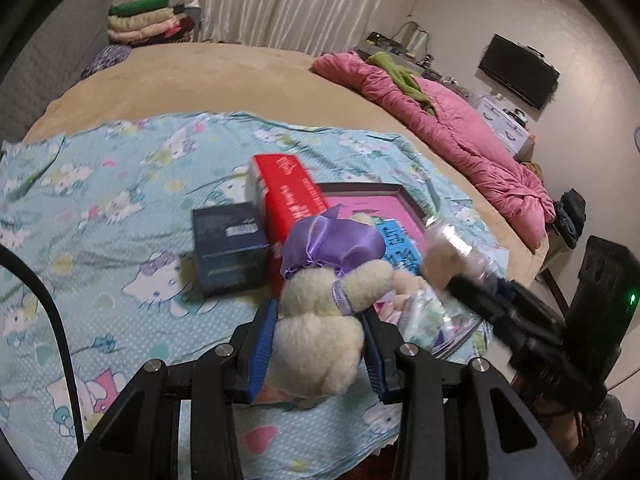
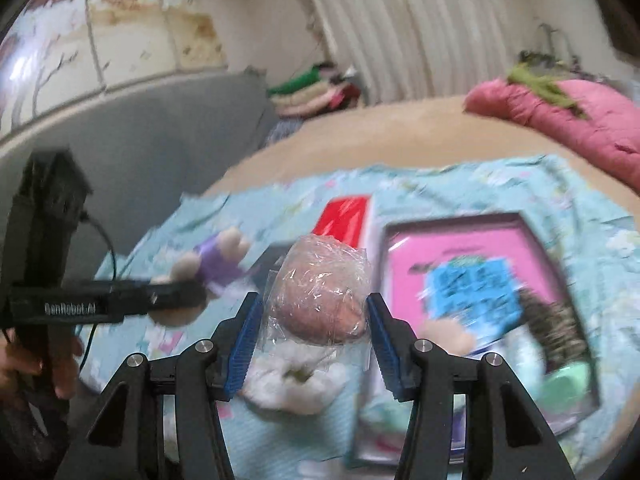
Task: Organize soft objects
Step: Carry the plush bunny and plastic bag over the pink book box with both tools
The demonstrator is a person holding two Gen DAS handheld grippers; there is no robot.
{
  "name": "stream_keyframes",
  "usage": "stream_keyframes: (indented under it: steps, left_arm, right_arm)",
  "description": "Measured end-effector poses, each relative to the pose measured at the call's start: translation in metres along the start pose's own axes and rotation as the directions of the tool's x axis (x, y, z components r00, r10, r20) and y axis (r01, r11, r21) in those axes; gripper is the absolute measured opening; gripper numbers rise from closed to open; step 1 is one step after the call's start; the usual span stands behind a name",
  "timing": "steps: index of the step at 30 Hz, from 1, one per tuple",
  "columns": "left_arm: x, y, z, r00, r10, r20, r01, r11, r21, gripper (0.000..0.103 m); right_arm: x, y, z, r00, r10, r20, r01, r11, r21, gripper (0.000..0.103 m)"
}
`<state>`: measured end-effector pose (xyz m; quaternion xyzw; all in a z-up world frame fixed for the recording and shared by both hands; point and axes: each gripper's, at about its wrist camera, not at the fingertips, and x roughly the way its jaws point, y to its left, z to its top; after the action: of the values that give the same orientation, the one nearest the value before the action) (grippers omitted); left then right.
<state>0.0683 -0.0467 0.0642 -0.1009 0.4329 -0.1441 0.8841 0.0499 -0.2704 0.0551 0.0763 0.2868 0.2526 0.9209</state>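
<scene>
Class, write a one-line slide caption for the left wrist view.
Left gripper shut on a cream plush toy with a purple bow, above a cartoon-print sheet on the bed.

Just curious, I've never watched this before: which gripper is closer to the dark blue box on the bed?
Left. The left gripper, clamped on a cream plush toy, sits just beside the dark blue box. The right gripper, holding a plastic-wrapped toy, is farther right, beyond the plush.

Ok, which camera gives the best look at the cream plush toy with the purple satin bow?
The left wrist view: the cream plush toy with the purple satin bow sits sharp and central, clamped in the left gripper. The right wrist view shows it only small, blurred and partly hidden behind that gripper.
</scene>
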Motion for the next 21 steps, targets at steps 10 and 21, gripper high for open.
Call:
stream_keyframes:
  steps: [10,21]
  left_arm:
    - [0.028,-0.064,0.015,0.999,-0.015,-0.034,0.019,0.994,0.109,0.041]
    - [0.087,-0.112,0.011,0.992,0.036,-0.12,-0.009,0.976,0.218,0.041]
  right_arm:
    - [-0.049,-0.082,0.009,0.979,-0.177,0.103,0.159,0.974,0.162,0.055]
    - [-0.066,-0.127,0.002,0.959,-0.256,0.125,0.219,0.943,0.251,0.055]
